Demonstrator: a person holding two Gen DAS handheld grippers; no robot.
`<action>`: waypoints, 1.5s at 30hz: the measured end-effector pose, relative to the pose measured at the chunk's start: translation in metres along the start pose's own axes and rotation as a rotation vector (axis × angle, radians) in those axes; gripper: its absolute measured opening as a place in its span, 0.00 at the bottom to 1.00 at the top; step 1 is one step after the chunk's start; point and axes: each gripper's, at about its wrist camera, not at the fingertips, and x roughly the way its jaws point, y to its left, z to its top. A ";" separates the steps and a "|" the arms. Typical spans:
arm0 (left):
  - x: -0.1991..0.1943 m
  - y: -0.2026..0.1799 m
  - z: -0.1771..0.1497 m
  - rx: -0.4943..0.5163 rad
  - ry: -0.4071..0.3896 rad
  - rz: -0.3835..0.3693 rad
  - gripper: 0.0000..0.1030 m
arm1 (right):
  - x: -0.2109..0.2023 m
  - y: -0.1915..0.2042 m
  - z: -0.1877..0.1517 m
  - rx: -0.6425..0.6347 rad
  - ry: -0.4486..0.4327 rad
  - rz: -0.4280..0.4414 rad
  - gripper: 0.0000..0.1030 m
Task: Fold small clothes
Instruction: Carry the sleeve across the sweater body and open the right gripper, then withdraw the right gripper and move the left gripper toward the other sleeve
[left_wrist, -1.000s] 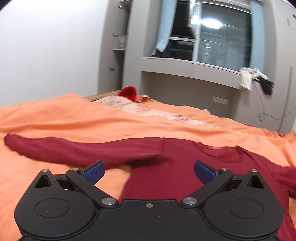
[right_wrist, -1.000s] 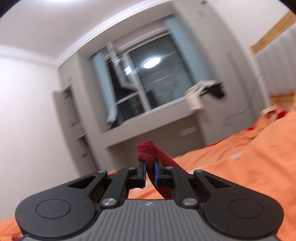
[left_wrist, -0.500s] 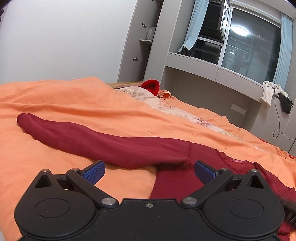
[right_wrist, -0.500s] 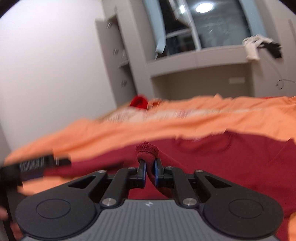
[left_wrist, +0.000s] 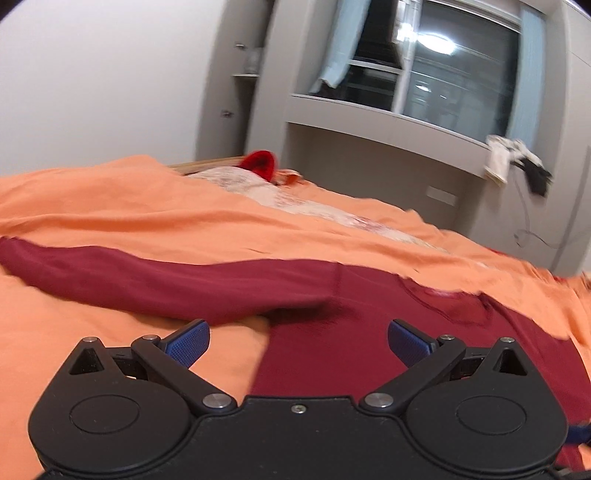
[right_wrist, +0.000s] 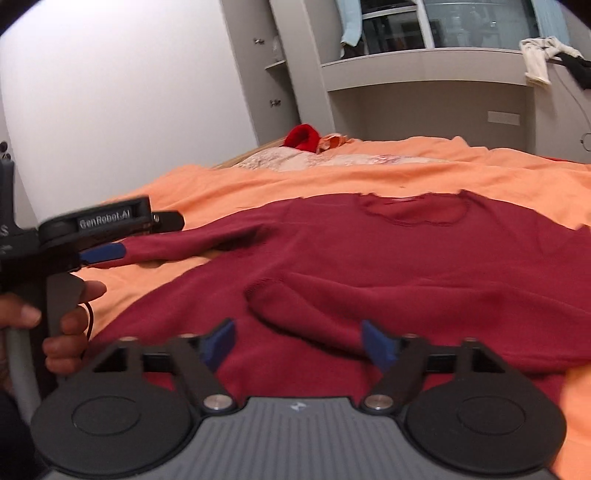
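- Lying flat on the orange bedsheet (right_wrist: 229, 188), a dark red long-sleeved top (right_wrist: 388, 258) is seen w/ its neckline (right_wrist: 410, 212) toward the far side of the bed.
- One sleeve (right_wrist: 369, 306) is seen folded in across the body of the top; its cuff end lies just ahead of the right tool (right_wrist: 297, 341), btwn the blue pads but not pressed by them.
- Right tool: jaws are opening, spread wide, nothing gripped; pads (right_wrist: 219, 343) are blurred.
- The other sleeve (left_wrist: 122, 280) is laid straight out over the sheet, away from the body of the top, toward the left in the left wrist view.
- Left tool (left_wrist: 297, 341): jaws are spread wide, nothing gripped; it is held low over the spot where the out-stretched sleeve meets the body. Contact w/ the cloth can't be told.
- In the right wrist view the left tool is seen side-on at the left edge, held by a hand (right_wrist: 55, 321) on its grip.
- A bright red item (right_wrist: 303, 136) and a pale patterned cloth (right_wrist: 280, 158) are seen at the far end of the bed.
- Beyond the bed: grey shelf unit (right_wrist: 424, 68) under a window, w/ a white cloth (right_wrist: 535, 59) draped over its edge.
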 end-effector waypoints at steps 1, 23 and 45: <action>0.002 -0.007 -0.003 0.028 0.004 -0.019 1.00 | -0.010 -0.006 -0.002 -0.004 -0.013 -0.016 0.89; 0.046 -0.061 -0.046 0.276 0.245 0.023 1.00 | 0.019 -0.203 0.033 0.315 -0.105 -0.468 0.65; 0.009 -0.028 -0.030 0.186 0.148 -0.009 0.99 | 0.016 -0.104 0.031 -0.021 -0.131 -0.402 0.71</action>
